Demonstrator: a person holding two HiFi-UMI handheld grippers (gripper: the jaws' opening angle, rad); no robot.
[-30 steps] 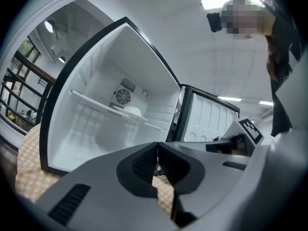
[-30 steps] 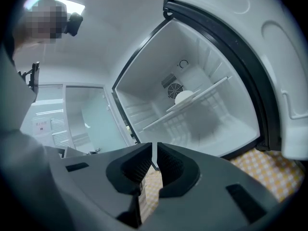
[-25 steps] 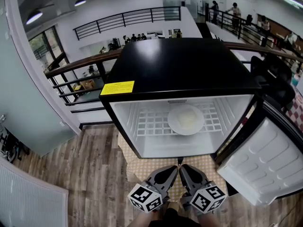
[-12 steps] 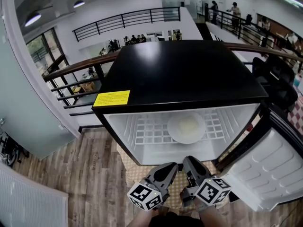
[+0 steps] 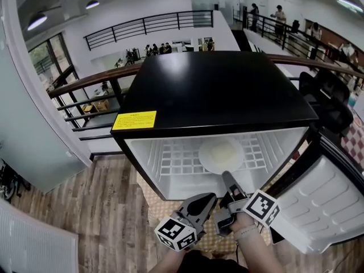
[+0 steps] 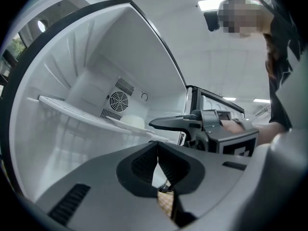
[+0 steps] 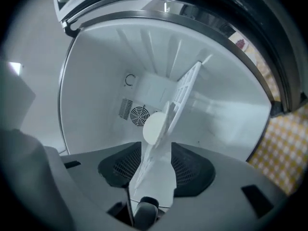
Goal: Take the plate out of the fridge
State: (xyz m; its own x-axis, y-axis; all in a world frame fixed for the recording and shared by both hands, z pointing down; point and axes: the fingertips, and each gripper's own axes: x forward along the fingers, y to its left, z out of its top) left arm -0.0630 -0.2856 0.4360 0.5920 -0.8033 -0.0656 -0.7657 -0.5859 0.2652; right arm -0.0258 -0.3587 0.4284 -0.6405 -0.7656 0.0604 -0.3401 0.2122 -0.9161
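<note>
A person is standing at an open fridge [image 5: 216,84], holding two grippers low over a checked mat [image 5: 165,201]. The left gripper [image 5: 209,198] is hanging outside the cabinet, its jaws pressed together on nothing. The right gripper [image 5: 227,176], turned on its side, is pointing into the fridge's mouth. Its jaws are opening and pinching nothing. In the right gripper view they are standing spread, with the front edge of the wire shelf [image 5: 170,158] and the plate [image 5: 220,154] lined up in the gap, farther in and untouched. The plate is round, white and shallow, with a faint yellowish centre. It is lying flat on the white shelf, right of the middle, near the right gripper's tips but apart from them, and farther from the left gripper. The door [image 5: 324,203] is standing wide open at the right.
</note>
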